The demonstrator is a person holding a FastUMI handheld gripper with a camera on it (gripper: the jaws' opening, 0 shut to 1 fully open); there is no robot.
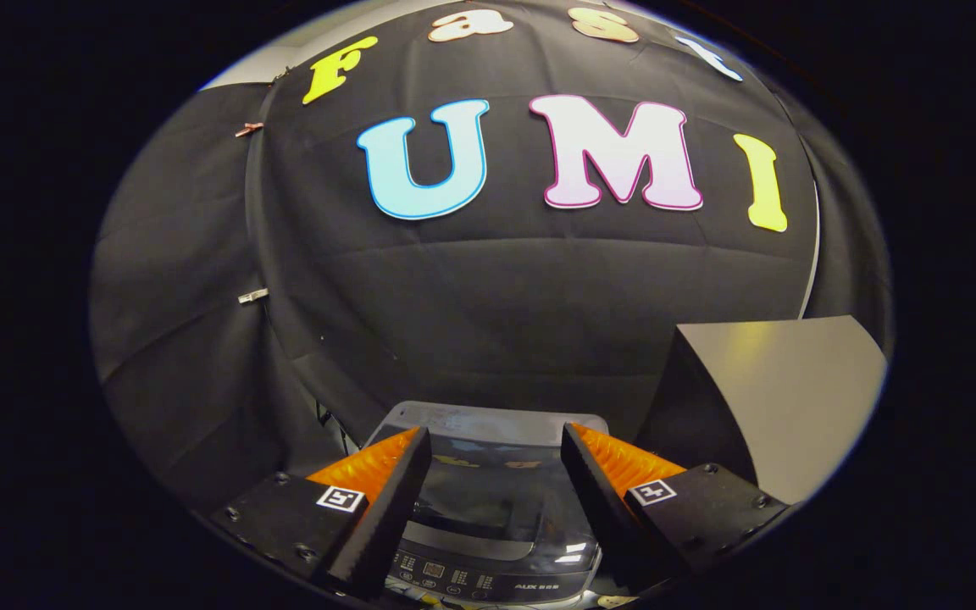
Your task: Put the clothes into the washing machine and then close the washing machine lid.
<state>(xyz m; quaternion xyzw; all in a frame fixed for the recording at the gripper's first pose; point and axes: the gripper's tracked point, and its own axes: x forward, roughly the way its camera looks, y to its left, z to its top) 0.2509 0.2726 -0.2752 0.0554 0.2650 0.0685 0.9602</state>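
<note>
While the two fingers (386,474) are being held well apart with nothing pinched between them, the gripper (495,457) is being kept above a washing machine (496,508). Each finger is being shown as a black wedge with an orange ribbed outer face, and a small square black-and-white marker (341,498) is being carried on the black block behind the left one, with a like marker on the right block.

Between the fingers and a little below them, the washing machine lid (496,496) is being seen from above. It is dark and glossy, it is lying flat on the machine, and light is being reflected in it. Nearer than the lid, between the finger bases, a black control panel (471,580) with small buttons is being shown along the machine's front edge. Just beyond the fingertips, the grey rear edge of the machine is being seen.

No clothes can be made out between the fingers or on the machine; whether any are lying under the dark lid cannot be told.

Beyond the right finger and beside the machine, a grey box-like surface (784,390) with a dark side face is standing. Beyond everything, the booth's black cloth wall (488,296) is hanging, and it is being held by small clips (252,296) beyond the left finger.
</note>
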